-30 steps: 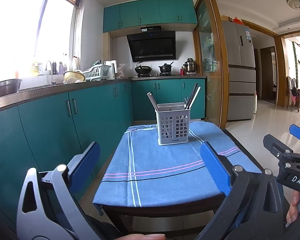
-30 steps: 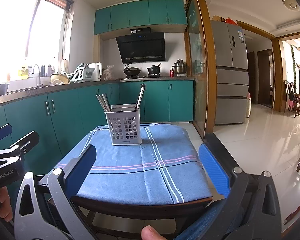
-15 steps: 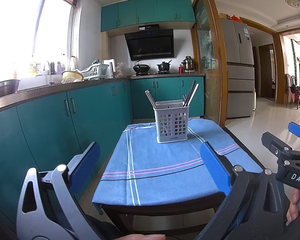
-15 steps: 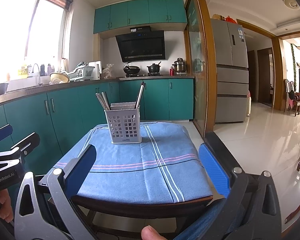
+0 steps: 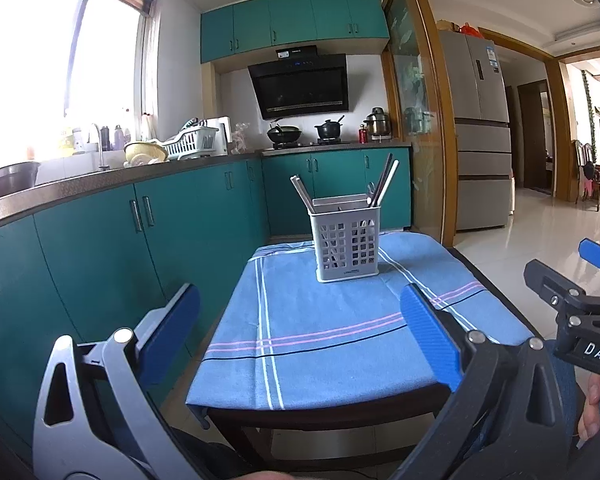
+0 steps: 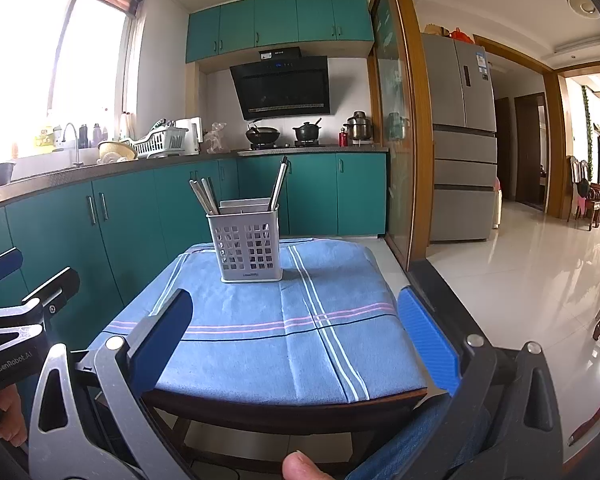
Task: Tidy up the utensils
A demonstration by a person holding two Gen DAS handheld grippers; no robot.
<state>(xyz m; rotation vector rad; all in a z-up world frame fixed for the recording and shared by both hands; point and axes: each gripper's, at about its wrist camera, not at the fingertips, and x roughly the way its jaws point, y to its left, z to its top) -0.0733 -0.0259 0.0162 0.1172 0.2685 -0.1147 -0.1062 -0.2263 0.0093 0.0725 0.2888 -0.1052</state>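
The kitchen is large and bright, teal cabinets (image 5: 100,248) running along the window side and a grey fridge (image 6: 460,140) by the doorway. In front of the person sits a small table (image 6: 284,408) under a blue striped cloth (image 5: 332,332). Toward the far end of that cloth stands a pale slotted holder (image 5: 347,242), upright, and it already carries the chopsticks: one pair (image 5: 301,192) leans out to the left, another pair (image 5: 385,181) leans out to the right. Their long axes run steeply up and down, tips buried in the holder, free ends pointing up and fanning away from each other toward the back wall.

Over the last second little has changed. Both views have risen a touch and eased slightly back; the holder and chopsticks have not moved, and the cloth in front of them lies bare. To me that reads as the end of the job, or a pause before a new one, since nothing loose remains on the table to sort.

The left gripper (image 5: 300,332) hangs near the table's near edge, its blue pads spread wide with nothing between them. The right gripper (image 6: 296,328) is the same, gaping and empty, just beside its partner. Both are well apart from the holder. A thumb (image 6: 300,466) shows at the bottom of the right view.
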